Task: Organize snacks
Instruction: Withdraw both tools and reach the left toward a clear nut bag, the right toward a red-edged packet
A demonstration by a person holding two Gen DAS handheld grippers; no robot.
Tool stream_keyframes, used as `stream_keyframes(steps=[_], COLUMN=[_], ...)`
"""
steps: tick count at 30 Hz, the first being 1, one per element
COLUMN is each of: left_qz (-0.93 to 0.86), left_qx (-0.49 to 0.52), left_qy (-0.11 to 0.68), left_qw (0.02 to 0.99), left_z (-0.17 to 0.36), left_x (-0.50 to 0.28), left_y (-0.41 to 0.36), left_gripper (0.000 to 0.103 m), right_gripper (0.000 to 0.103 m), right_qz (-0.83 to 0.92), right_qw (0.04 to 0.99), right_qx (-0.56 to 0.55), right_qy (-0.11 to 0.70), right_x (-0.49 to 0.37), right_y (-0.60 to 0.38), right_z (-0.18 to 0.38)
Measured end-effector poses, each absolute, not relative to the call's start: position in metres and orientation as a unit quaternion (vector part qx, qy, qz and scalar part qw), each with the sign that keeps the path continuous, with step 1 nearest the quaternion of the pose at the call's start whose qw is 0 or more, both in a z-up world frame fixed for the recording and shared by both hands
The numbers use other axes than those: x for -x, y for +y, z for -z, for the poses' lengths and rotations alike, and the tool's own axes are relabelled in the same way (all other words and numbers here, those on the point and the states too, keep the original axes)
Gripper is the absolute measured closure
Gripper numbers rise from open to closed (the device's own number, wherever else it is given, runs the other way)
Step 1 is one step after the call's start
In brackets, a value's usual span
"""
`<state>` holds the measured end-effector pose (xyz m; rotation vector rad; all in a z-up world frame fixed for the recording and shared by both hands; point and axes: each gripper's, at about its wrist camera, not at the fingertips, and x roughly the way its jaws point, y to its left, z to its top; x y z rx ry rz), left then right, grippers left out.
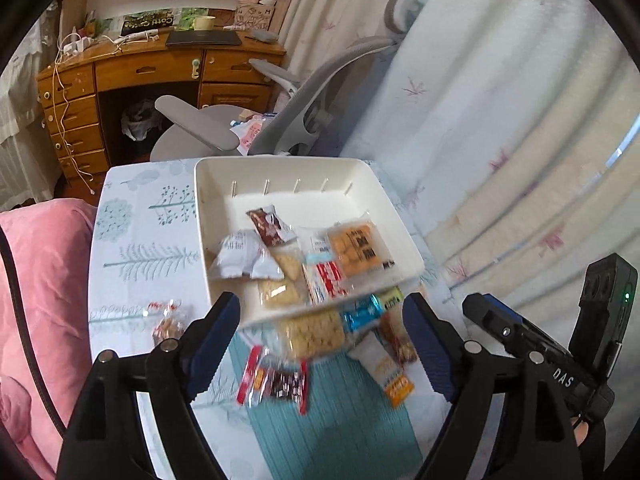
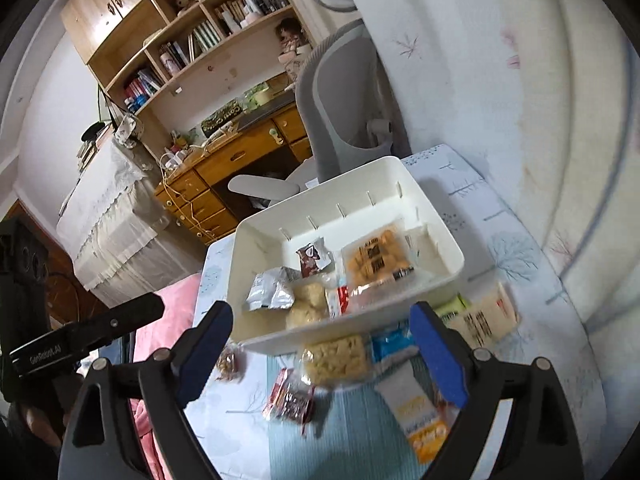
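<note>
A white bin [image 1: 280, 176] [image 2: 352, 196] stands on the table and holds several snack packs, among them an orange cracker pack [image 1: 358, 246] [image 2: 376, 258] and a silver pack [image 1: 244, 256]. In front of the bin lie loose snacks: a pale noodle pack [image 1: 314, 334] [image 2: 336, 358], a blue pack [image 1: 362, 314], a white-orange bar [image 1: 390, 372] [image 2: 416, 412] and red-dark packs [image 1: 276, 384]. My left gripper [image 1: 322, 308] hangs open above them, holding nothing. Beside it, my right gripper [image 2: 322, 316] is open and empty too.
The table wears a tree-print cloth [image 1: 140, 248] with a teal mat [image 1: 340, 420] at the front. A small clear bag [image 1: 168, 320] lies left of the bin. A pink blanket [image 1: 40, 280] borders the left edge. A grey chair [image 1: 320, 92], a wooden desk [image 1: 140, 72] and curtains [image 1: 500, 140] stand behind.
</note>
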<state>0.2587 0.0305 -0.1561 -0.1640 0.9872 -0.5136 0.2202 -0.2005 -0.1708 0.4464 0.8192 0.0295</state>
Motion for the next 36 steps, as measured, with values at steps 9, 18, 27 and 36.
stream_keyframes(steps=[9,18,27,36], left_qz=[0.254,0.23,0.157,0.06], left_qx=[0.047,0.024,0.022,0.031], left_qy=[0.473,0.49,0.537,0.585], left_qw=[0.842,0.841,0.829,0.808], left_z=[0.152,0.16,0.174,0.194], left_x=[-0.199,-0.168,-0.172,-0.178], left_y=[0.055,0.066,0.067,0.08], left_gripper=[0.02,0.02,0.02,0.02], right_gripper=[0.012,0.012,0.012,0.012], right_qz=[0.027,0.026,-0.011,-0.069], right_qw=[0.894,0.873,0.829,0.8], right_qx=[-0.241,-0.291,-0.339,-0.328], right_qy=[0.377,0.39,0.444,0.498], right_x=[-0.156,-0.126,-0.129,-0.143], right_y=[-0.186,-0.187,-0.19,-0.191], right_z=[0.161,0.174,0.204,0.229])
